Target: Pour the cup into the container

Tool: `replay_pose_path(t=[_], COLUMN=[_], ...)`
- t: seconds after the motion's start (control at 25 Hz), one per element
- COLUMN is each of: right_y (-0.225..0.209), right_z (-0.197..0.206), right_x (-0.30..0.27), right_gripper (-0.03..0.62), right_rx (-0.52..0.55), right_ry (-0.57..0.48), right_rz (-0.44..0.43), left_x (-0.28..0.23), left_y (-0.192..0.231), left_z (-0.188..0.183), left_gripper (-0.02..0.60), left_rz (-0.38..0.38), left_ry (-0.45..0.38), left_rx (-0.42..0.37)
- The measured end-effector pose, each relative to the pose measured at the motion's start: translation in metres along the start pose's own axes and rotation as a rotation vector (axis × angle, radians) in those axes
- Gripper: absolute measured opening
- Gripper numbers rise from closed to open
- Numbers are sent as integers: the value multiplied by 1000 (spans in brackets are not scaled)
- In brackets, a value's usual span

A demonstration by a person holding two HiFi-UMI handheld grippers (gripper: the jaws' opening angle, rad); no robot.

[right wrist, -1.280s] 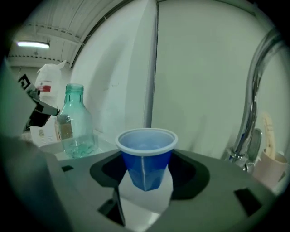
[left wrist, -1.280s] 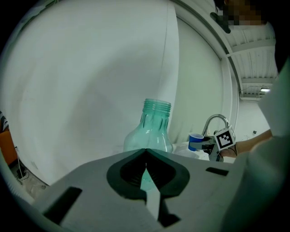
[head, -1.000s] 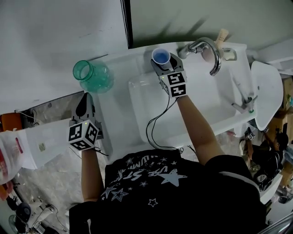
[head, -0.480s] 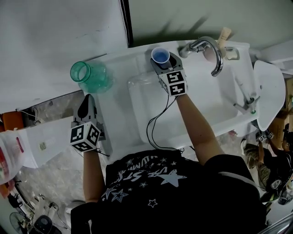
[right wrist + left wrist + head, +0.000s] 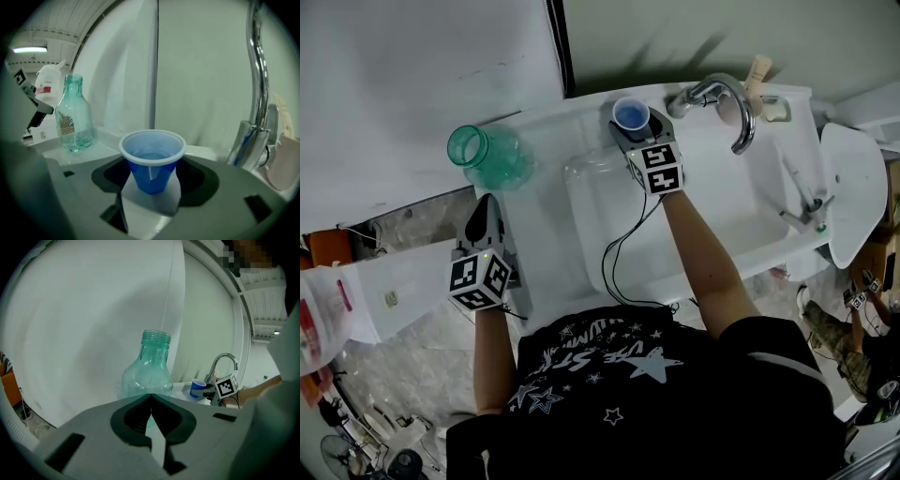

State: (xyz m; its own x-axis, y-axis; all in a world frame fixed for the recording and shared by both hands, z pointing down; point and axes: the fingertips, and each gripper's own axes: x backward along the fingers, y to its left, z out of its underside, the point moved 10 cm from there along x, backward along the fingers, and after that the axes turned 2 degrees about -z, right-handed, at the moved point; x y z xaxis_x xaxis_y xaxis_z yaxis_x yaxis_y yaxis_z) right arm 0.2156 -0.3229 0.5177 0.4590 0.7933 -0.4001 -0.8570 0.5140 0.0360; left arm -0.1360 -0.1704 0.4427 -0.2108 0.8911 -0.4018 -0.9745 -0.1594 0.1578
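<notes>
A small blue cup with liquid in it stands upright on the white ledge behind the sink basin. My right gripper reaches around it. In the right gripper view the cup sits between the two jaws, which are opening, and the pads do not visibly press on it. The container, a clear green glass bottle with an open neck, stands upright on the ledge's left end. It also shows far left in the right gripper view. My left gripper is shut and empty, pointing at the bottle from a short distance.
A chrome faucet arches over the white sink basin just right of the cup. A black cable trails from the right gripper across the basin. A white plastic bag lies far left.
The left gripper has drifted slightly toward the sink. The right gripper stays around the cup, which has not moved.
</notes>
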Motion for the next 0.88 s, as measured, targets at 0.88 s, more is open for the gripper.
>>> replay_pose_path(t=[0.88], right_y=[20], right_z=[-25], right_x=[99], right_gripper=[277], right_rx=[20], right_ry=[-92], right_rz=[-54], left_x=[66], left_y=[-65], left_z=[-4], left_gripper=[11], left_rz=[3], left_ry=[-106], left_rx=[-21])
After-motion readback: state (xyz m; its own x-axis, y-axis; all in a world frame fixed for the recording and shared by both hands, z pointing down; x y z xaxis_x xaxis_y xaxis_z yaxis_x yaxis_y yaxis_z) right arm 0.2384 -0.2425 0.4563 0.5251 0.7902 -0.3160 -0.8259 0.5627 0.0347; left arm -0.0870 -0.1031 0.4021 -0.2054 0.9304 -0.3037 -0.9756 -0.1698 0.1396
